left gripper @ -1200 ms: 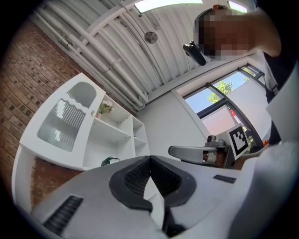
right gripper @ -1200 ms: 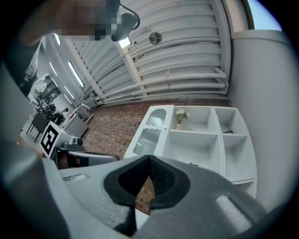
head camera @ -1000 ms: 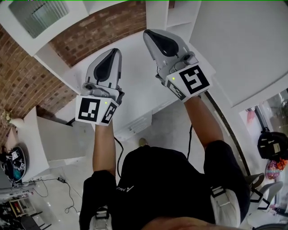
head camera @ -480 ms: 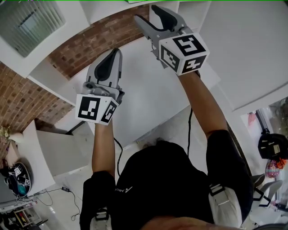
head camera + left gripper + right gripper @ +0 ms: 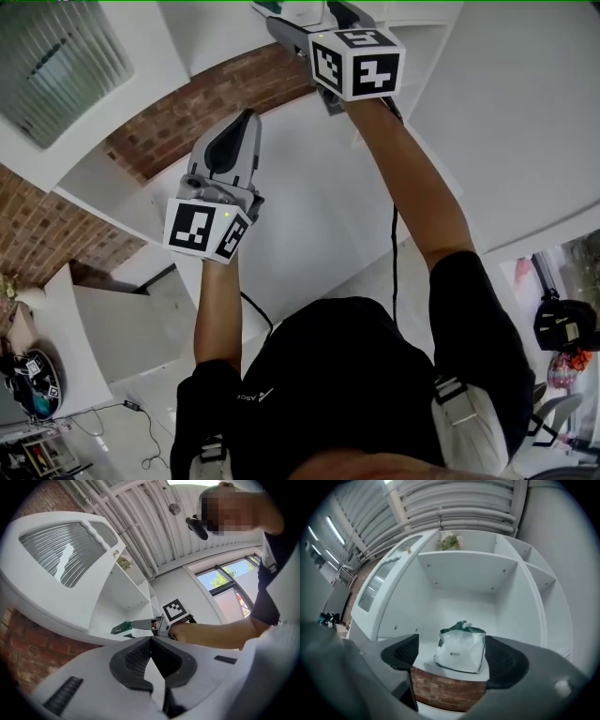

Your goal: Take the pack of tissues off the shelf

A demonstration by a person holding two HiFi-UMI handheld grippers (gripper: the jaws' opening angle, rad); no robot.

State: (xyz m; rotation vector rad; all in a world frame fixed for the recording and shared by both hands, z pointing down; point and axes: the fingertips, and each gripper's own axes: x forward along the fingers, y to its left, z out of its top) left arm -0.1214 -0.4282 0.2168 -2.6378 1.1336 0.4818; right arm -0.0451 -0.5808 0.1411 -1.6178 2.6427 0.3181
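Green-topped white tissue pack [image 5: 461,647] upright at shelf [image 5: 425,664] edge

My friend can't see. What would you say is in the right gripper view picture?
A clear plastic pack of white tissues with a green top sits at the front edge of a white shelf above red brick. The right tool has just been opening its dark jaws: they stand wide apart, and the pack shows between them, untouched.

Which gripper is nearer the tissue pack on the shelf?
Right. The right gripper is at the shelf, jaws just opened, framing the pack of tissues without pressing it; the left gripper hangs back, lower, jaws shut.
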